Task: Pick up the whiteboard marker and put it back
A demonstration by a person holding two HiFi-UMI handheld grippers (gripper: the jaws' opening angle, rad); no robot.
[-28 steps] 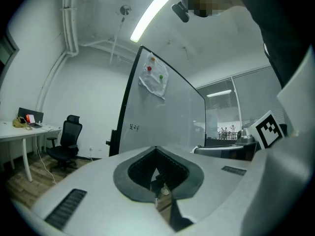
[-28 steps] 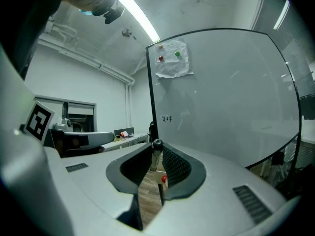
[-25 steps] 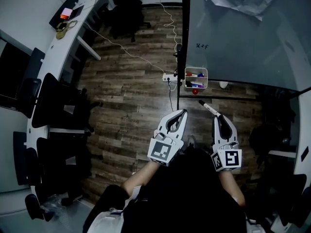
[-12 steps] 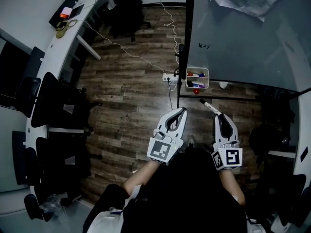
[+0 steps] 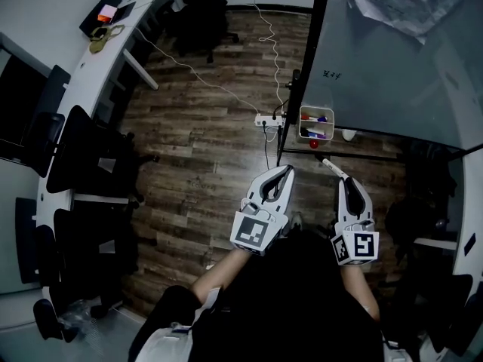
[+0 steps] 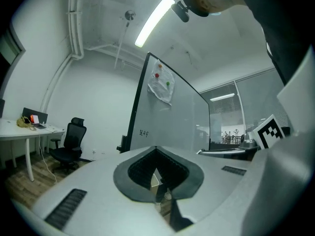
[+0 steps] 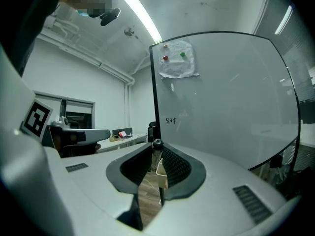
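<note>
1. the right tool (image 5: 344,181) is clamping the marker (image 5: 330,167) by one end, so most of the barrel is sticking out past the jaws. it is angling off to the left of the tool's own line.
2. the marker is hanging in the air, near the holder (image 5: 316,108) on the whiteboard (image 5: 392,66) but not yet in it.
3. the left tool (image 5: 284,172) is sitting closed on nothing, so it is giving no backup if the marker starts slipping.
4. because the marker is lying skewed, aiming along the jaws is likely sending its tip wide of the holder's mouth.
5. with that long overhang, a knock on the rim is likely levering the marker round in the grip, or popping it out onto the floor.
6. the holder is already carrying other markers, so a crooked entry is risking a jam or nudging one out.
7. letting go before the marker is well inside is risking it tipping over the rim.
</note>
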